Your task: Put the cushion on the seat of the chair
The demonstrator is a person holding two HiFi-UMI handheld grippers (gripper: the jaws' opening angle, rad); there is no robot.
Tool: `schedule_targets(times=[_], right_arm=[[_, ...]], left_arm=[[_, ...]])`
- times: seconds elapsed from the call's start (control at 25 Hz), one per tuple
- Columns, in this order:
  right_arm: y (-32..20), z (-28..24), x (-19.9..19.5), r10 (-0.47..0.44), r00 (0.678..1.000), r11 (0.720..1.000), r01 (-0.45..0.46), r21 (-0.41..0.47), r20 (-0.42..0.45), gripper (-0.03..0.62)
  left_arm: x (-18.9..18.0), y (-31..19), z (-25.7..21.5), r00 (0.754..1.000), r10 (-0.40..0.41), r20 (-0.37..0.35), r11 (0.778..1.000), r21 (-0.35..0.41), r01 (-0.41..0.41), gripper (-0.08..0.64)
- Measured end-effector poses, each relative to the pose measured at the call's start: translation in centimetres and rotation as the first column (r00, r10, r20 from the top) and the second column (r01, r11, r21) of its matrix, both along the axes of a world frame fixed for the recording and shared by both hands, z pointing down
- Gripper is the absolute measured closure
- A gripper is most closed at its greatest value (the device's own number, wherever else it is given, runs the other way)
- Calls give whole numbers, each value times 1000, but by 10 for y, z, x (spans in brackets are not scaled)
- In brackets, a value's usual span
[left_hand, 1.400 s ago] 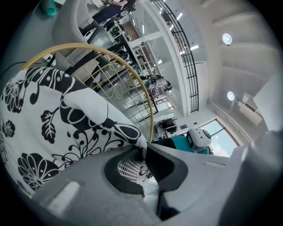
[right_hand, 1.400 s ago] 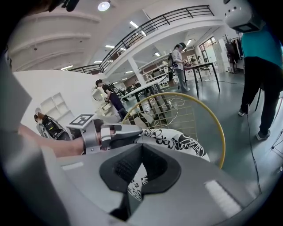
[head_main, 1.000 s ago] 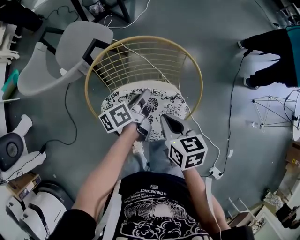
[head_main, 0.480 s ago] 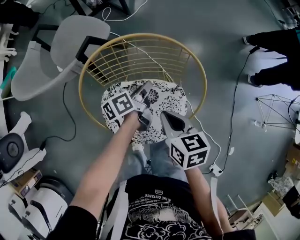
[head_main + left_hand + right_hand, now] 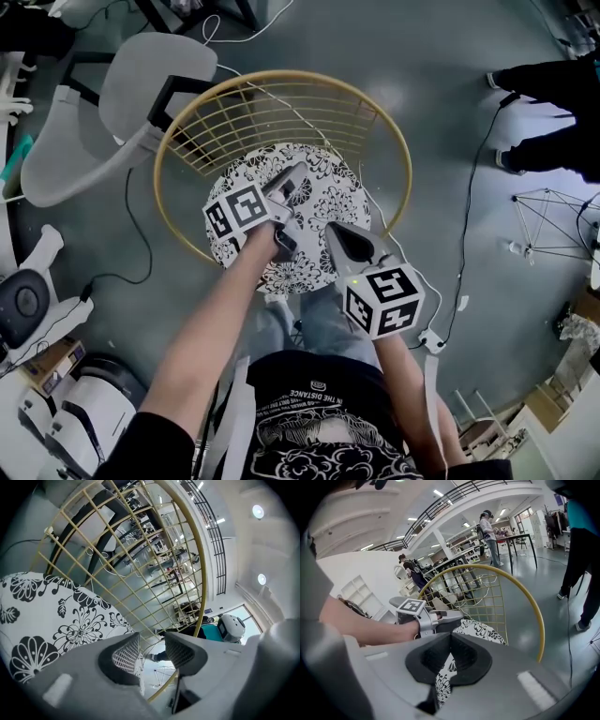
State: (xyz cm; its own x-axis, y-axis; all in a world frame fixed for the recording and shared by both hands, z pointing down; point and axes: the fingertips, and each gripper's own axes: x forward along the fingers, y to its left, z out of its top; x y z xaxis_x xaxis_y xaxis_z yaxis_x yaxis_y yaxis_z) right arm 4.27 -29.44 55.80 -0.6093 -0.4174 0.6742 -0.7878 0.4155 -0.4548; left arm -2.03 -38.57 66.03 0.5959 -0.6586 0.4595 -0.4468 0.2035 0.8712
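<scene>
The gold wire chair [image 5: 272, 117] carries the round floral cushion [image 5: 323, 183] on its seat, sitting slightly toward the near side. The left gripper [image 5: 151, 643] has just been opening, and its jaws stand apart above the cushion with nothing between them. The right gripper [image 5: 450, 637] has its jaws closed with floral fabric in the slit, seemingly pinching the near edge. Pulling that hand back before it lets go would likely drag the cushion off centre. Grippers and a forearm cover the seat and the cushion's near rim, so I cannot tell how flat it lies.
</scene>
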Motion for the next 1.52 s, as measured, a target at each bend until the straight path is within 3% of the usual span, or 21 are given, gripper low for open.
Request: schedule_targets(times=[0.36, 0.72, 0.8, 0.92, 1.12, 1.52], right_arm=[[11, -11, -4, 9, 1000, 1000, -10, 27, 22, 592], [34, -40, -23, 38, 998, 996, -41, 78, 43, 592], [40, -45, -25, 48, 998, 995, -52, 89, 45, 592], [50, -52, -27, 58, 997, 992, -62, 109, 44, 592], [71, -66, -36, 67, 997, 988, -73, 136, 44, 592], [120, -89, -58, 75, 995, 977, -86, 197, 63, 592]], left_arm=[[13, 26, -36, 997, 79, 8, 994, 77, -79, 388], [5, 73, -87, 975, 198, 96, 960, 179, -213, 397], [3, 83, -98, 960, 235, 154, 941, 212, -264, 397], [4, 100, -115, 919, 299, 258, 895, 258, -364, 397], [-4, 132, -145, 873, 317, 370, 843, 311, -438, 419], [-25, 192, -185, 833, 266, 485, 793, 382, -475, 474]])
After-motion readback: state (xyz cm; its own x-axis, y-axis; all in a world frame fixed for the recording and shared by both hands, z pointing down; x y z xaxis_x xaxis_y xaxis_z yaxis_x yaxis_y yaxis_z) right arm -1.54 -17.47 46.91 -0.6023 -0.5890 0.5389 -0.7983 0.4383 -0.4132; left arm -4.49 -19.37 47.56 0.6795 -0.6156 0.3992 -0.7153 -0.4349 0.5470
